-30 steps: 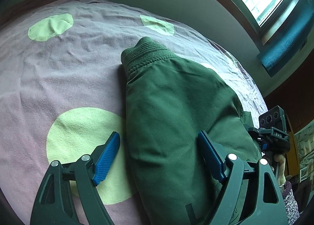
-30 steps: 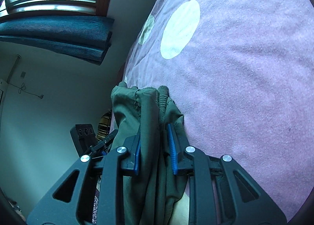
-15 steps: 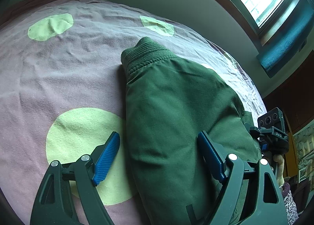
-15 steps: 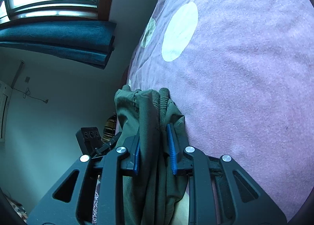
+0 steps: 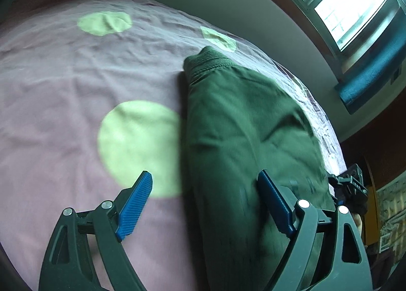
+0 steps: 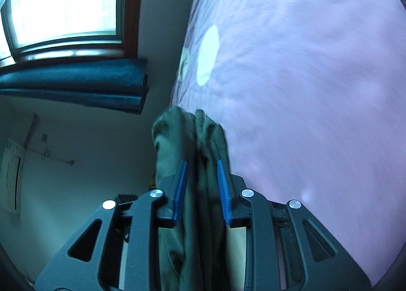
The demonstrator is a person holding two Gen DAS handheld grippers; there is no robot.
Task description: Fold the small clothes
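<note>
Green garment [image 5: 243,138] edge beside open pink bedspread [image 5: 63,113]

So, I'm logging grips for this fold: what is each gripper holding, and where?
The right gripper clamps the green garment on a bunched edge. The left gripper holds nothing; its jaws are opening above the garment.

The green garment [image 5: 243,143] is running off the bottom edge of the left wrist view, motion-blurred near the blue pads. In the right wrist view its bunched folds [image 6: 200,189] are hiding what lies behind, and the bedspread [image 6: 304,87] is smearing.
</note>
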